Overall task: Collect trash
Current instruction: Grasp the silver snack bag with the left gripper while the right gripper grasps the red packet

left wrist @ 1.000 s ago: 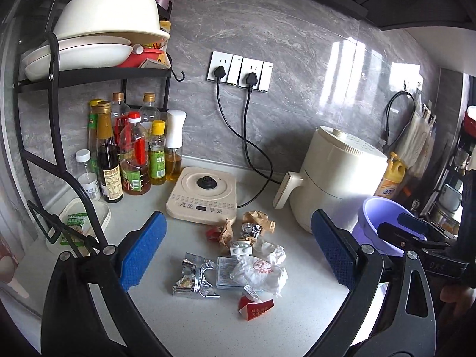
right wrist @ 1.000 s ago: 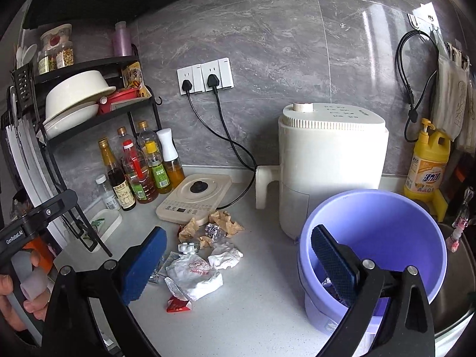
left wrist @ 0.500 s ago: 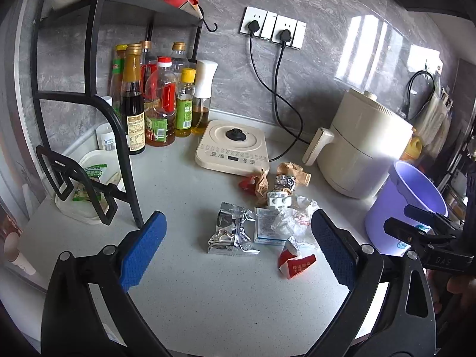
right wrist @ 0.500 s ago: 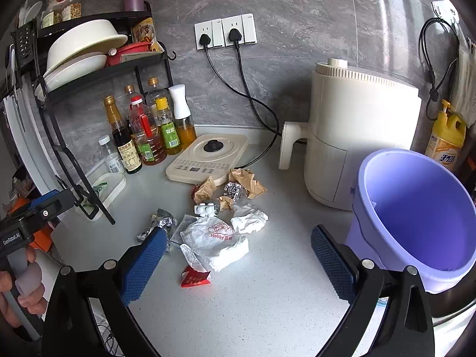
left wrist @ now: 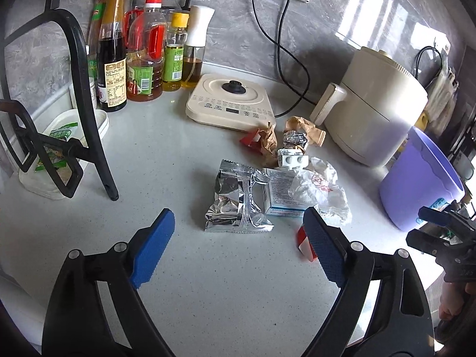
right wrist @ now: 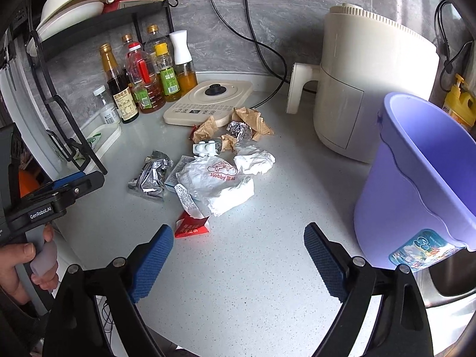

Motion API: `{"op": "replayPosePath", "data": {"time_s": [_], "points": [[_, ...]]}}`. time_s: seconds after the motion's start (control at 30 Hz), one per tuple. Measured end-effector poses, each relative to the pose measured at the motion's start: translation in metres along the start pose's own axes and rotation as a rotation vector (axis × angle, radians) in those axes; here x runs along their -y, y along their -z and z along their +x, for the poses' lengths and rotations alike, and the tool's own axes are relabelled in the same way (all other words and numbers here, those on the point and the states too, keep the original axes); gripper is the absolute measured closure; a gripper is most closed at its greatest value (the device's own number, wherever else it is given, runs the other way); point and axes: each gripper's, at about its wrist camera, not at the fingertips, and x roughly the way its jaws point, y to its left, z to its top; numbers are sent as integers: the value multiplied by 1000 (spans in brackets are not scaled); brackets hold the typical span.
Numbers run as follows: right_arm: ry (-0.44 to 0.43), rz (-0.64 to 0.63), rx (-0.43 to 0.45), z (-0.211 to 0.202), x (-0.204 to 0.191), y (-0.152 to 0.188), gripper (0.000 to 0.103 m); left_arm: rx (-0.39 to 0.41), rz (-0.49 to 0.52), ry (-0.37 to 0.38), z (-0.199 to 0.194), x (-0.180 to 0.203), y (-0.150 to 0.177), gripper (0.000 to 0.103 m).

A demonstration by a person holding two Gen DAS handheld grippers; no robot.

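So we've got both grippers, left [left wrist: 238, 238] and right [right wrist: 238, 253], wide apart and empty. Foil bag [left wrist: 238, 200] lies on the counter [left wrist: 178, 154] just ahead: light, crinkly, slippery, so pinch its crimped edge.

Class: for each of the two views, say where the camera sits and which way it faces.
Left wrist: on the left gripper, low over the counter, facing the foil packet and wall; open fingers show.
Right wrist: on the right gripper, facing the trash and bucket; open fingers and left hand show.
Shared: packet, bucket, air fryer.
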Motion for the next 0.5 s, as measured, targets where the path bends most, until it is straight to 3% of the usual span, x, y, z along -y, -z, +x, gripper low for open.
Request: {"op": "replayPosePath", "data": {"time_s": [0.3, 0.5], "points": [[3, -7, -80, 20, -5, 4, 22, -73, 73, 22, 59, -6, -10, 18], [2, 37, -110, 24, -6, 14, 23, -129, 108, 11, 86, 1, -8, 33]]}}
